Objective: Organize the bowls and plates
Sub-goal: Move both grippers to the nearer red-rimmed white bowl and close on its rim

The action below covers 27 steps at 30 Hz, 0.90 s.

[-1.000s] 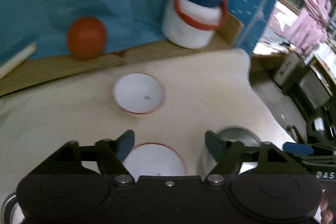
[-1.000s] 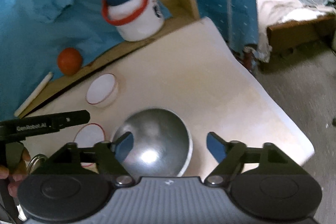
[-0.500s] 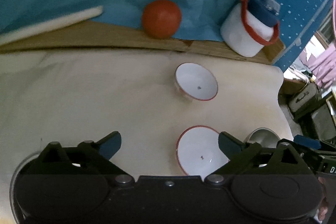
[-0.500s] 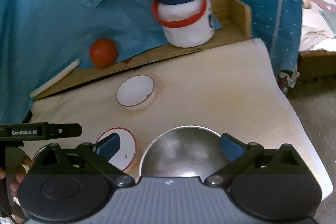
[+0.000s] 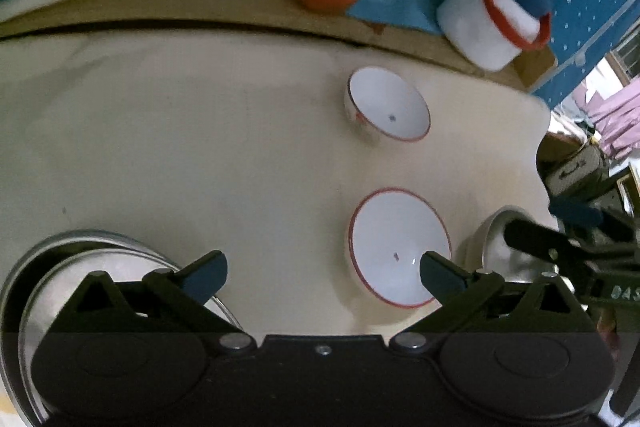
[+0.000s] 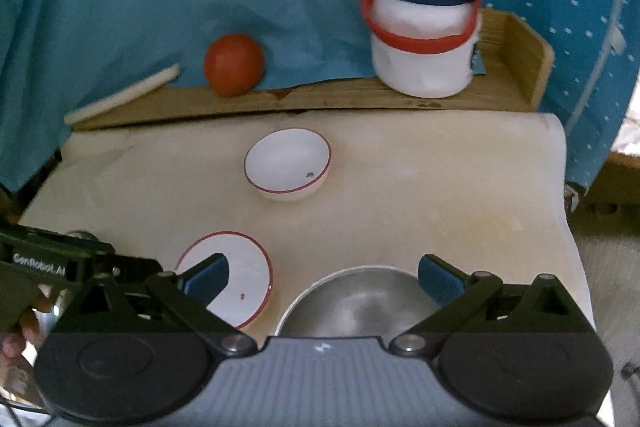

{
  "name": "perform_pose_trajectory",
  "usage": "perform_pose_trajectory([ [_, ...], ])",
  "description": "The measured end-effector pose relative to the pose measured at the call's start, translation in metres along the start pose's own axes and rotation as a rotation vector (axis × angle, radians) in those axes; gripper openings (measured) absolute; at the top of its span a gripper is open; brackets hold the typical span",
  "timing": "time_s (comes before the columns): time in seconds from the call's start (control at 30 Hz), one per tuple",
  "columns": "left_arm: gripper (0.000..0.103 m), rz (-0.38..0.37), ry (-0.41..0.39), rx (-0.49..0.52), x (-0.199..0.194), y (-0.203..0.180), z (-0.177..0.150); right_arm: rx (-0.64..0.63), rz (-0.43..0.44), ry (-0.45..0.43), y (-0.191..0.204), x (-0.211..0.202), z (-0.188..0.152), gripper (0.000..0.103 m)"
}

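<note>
The left gripper [image 5: 323, 269] has a matte black body with two round housings, black triangular linkage arms, silver pivot screws and dark blue pads [image 5: 204, 273]. The right gripper [image 6: 322, 279] shares the black arms, silver screws and blue pads [image 6: 440, 283], but its centre panel is ribbed grey with a small white mark. White "GenRobot.AI" lettering runs along the left gripper's side in the right wrist view

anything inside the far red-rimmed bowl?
The far red-rimmed bowl looks empty: white inside, with one small dark mark near the bottom. What it rests on underneath is hidden.
</note>
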State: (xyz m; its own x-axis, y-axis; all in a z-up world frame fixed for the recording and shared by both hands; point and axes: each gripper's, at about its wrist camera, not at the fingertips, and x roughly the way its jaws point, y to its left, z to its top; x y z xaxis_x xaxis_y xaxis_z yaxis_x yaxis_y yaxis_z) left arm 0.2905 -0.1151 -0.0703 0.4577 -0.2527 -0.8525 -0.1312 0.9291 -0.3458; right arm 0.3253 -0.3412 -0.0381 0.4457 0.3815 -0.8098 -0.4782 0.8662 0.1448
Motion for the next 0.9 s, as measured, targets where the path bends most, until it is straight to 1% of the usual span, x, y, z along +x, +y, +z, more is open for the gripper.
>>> perform_pose_trajectory([
  [0.07, 0.102, 0.007, 0.016, 0.01, 0.003, -0.002, -0.001, -0.039, 0.001, 0.016, 0.003, 0.007, 0.004, 0.103],
  [0.17, 0.102, 0.025, 0.036, 0.041, 0.007, -0.008, -0.001, -0.094, 0.03, 0.046, 0.005, 0.018, 0.01, 0.102],
  [0.27, 0.102, 0.027, 0.046, 0.056, 0.01, -0.011, -0.002, -0.138, 0.058, 0.074, 0.007, 0.028, 0.017, 0.098],
  [0.37, 0.101, 0.033, 0.053, 0.066, 0.014, -0.014, -0.001, -0.186, 0.077, 0.11, 0.012, 0.039, 0.018, 0.089],
  [0.43, 0.099, 0.033, 0.058, 0.063, 0.017, -0.013, 0.0, -0.204, 0.085, 0.131, 0.016, 0.046, 0.018, 0.081],
  [0.5, 0.096, 0.026, 0.063, 0.059, 0.02, -0.013, -0.001, -0.22, 0.094, 0.144, 0.018, 0.051, 0.018, 0.079],
  [0.7, 0.083, -0.001, 0.072, 0.046, 0.024, -0.014, -0.003, -0.224, 0.11, 0.182, 0.023, 0.064, 0.016, 0.069],
  [0.8, 0.073, -0.009, 0.072, 0.04, 0.025, -0.015, -0.004, -0.227, 0.123, 0.192, 0.025, 0.067, 0.015, 0.066],
  [0.83, 0.067, -0.012, 0.071, 0.037, 0.026, -0.015, -0.003, -0.226, 0.129, 0.193, 0.025, 0.068, 0.015, 0.06],
  [0.87, 0.059, -0.016, 0.072, 0.034, 0.026, -0.015, -0.003, -0.225, 0.136, 0.195, 0.025, 0.068, 0.015, 0.057],
  [0.9, 0.055, -0.021, 0.075, 0.03, 0.027, -0.015, -0.003, -0.223, 0.141, 0.197, 0.026, 0.069, 0.015, 0.052],
])
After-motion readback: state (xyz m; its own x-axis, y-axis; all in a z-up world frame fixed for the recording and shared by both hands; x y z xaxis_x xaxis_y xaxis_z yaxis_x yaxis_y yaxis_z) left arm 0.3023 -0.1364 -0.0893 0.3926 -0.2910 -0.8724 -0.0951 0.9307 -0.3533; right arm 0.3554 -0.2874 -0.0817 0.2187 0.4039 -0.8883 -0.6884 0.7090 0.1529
